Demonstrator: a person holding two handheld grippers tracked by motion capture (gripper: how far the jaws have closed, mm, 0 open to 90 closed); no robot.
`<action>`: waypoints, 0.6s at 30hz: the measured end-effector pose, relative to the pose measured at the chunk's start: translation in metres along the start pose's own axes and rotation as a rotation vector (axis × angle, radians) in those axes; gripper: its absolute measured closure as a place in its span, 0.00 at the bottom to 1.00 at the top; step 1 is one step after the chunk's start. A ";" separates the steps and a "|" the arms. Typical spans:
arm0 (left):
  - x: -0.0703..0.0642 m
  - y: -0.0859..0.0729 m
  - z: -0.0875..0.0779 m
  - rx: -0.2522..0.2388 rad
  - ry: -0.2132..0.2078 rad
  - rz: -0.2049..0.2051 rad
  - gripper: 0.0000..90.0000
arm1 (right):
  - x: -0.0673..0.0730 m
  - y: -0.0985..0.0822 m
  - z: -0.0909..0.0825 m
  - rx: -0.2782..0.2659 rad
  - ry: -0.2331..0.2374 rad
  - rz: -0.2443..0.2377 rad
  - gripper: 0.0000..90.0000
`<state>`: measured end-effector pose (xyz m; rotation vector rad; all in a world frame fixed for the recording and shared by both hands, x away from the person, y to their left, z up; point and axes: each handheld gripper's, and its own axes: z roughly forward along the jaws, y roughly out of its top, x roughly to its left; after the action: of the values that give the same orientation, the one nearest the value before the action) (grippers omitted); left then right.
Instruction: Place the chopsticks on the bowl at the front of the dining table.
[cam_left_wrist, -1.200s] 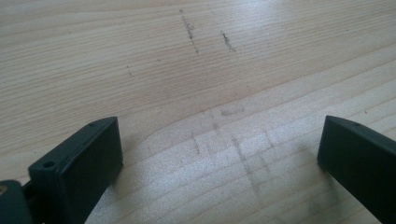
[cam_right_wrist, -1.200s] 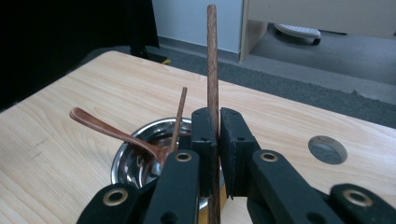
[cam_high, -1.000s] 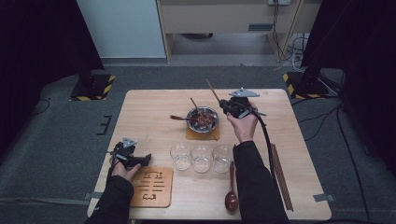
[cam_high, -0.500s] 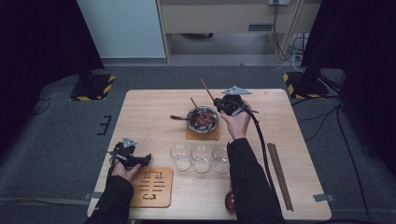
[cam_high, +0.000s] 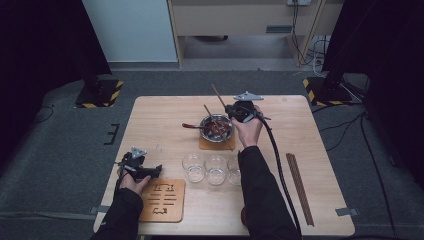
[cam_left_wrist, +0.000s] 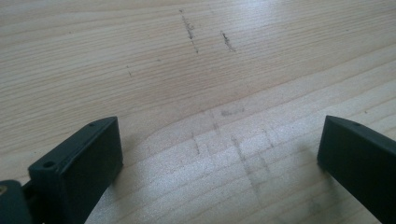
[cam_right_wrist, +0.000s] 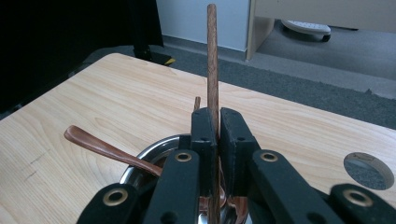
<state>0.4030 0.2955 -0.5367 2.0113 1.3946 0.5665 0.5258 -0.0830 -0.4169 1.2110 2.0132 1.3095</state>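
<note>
We've got a reddish-brown wooden chopstick (cam_right_wrist: 212, 70) standing tilted, its lower end down in the steel bowl (cam_high: 216, 127).

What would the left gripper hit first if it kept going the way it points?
The bare table. The left gripper, jaws open and empty, looks down on plain wood at a slant, so it would likely meet the tabletop just ahead; depth is hard to judge.

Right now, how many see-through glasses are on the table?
3, all in one row in front of the metal bowl: the left glass, the middle glass, and the right glass, which is partly hidden behind the person's sleeve.
</note>
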 end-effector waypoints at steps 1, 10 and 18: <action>0.000 0.000 0.000 0.000 0.000 0.000 0.00 | -0.001 -0.001 0.001 0.003 -0.002 0.001 0.94; 0.000 0.000 0.000 0.000 0.001 0.000 0.00 | -0.001 -0.007 0.012 0.020 0.001 0.005 0.94; 0.000 0.000 0.000 0.000 0.001 0.000 0.00 | 0.001 -0.013 0.022 0.042 0.003 0.009 0.94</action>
<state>0.4029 0.2955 -0.5367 2.0114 1.3947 0.5674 0.5366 -0.0735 -0.4381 1.2393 2.0497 1.2801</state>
